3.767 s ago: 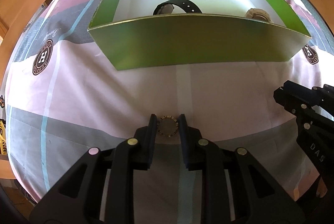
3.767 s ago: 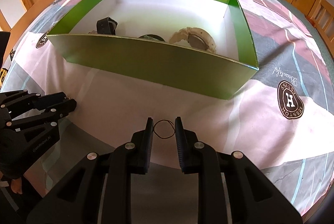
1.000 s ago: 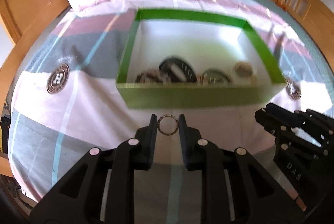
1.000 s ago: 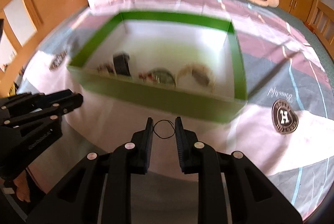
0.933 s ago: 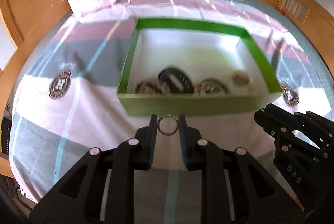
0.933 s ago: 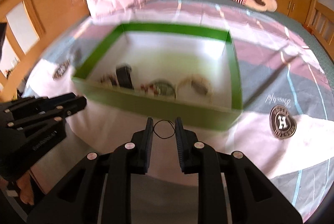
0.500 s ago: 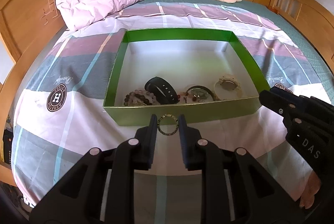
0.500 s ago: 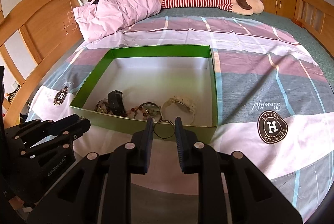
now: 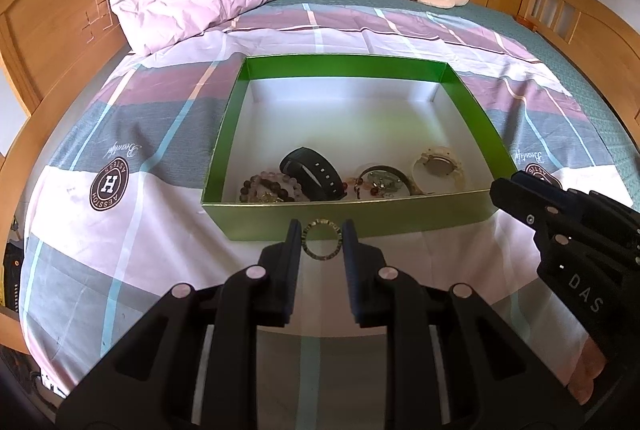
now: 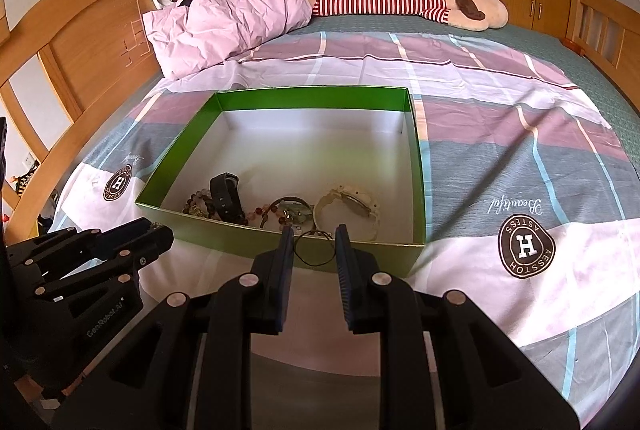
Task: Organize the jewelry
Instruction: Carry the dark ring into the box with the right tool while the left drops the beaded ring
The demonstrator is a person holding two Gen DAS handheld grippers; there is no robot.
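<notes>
The bed [image 10: 500, 133] carries a plaid duvet cover in pink, grey and white with pale blue lines. Round brown badges on the cover [image 10: 526, 245] bear a large "H" ringed by mirrored lettering, and mirrored script beside them reads "Beautiful". At the head edge lie a crumpled pink pillow [image 10: 236, 15] and a long plush toy in a red-and-white striped shirt [image 10: 400, 1]. A wooden headboard [image 10: 80, 41] runs along the left edge.

The open green cardboard box with white interior [image 9: 472, 109] sits on the middle of the bed. Along its near wall, from left to right, lie a brown and pink beaded bracelet [image 9: 266, 186], a black band watch [image 9: 312, 175], a dark bangle with red beads and charms [image 9: 380, 179], and a cream-coloured watch [image 9: 438, 165]. The far half of the box floor is bare.

The right tool [image 10: 314, 248], black, with "DAS" readable on its body in the left view, is set narrow and clamps a thin black cord loop [image 10: 316, 249] over the near wall of the box. The left tool [image 9: 322, 240], black, marked "GenRobot.AI" in the right view, is also set narrow and clamps a small gold-toned ring with dark segments [image 9: 322, 241] in front of the near box wall.
</notes>
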